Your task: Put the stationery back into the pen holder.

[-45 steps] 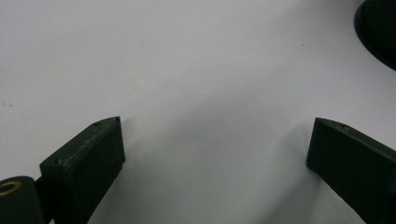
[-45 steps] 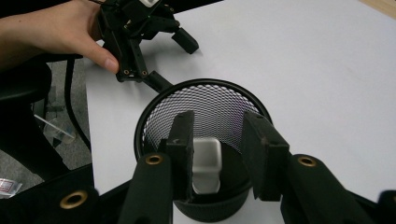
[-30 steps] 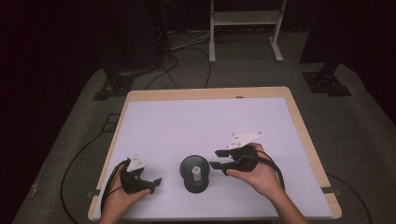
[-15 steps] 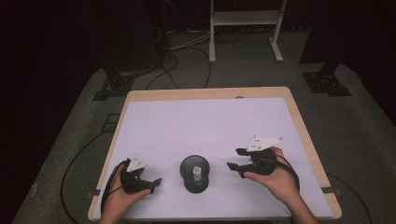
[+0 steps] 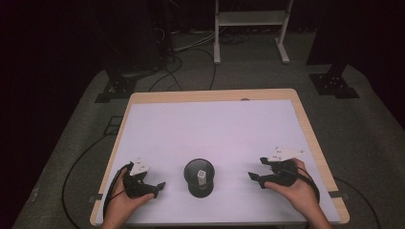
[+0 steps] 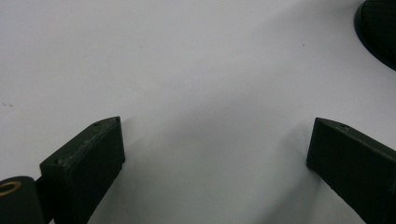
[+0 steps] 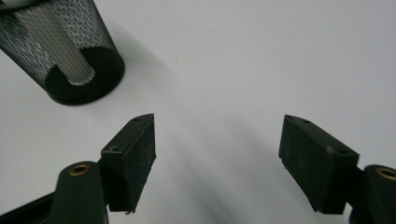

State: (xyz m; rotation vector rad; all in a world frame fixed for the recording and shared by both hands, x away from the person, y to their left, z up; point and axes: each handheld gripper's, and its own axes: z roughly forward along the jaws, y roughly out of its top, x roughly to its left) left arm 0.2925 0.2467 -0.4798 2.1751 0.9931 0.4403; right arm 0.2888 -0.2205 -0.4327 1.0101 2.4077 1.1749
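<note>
Black mesh cylindrical cup (image 5: 199, 177) w/ white stick (image 5: 201, 176) inside stands mid-front on white tabletop (image 5: 210, 129), btwn both grippers. Right gripper (image 5: 254, 177) jaws just opening, empty; left gripper (image 5: 160, 186) jaws spread, empty. Keep clear of cup, rest low.

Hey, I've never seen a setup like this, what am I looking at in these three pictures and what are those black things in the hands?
A person sits at a table covered with a white sheet, holding a hand-operated tool with two black jaws in each hand. The high view looks down from above: left gripper, right gripper. The other two pictures come from small cameras riding on the tools, looking along their jaws. Between the hands stands a black mesh cup with a white stick-like thing inside. Both tools are open and hold nothing; the right gripper's jaws have just been opening, with nothing between them.
</note>
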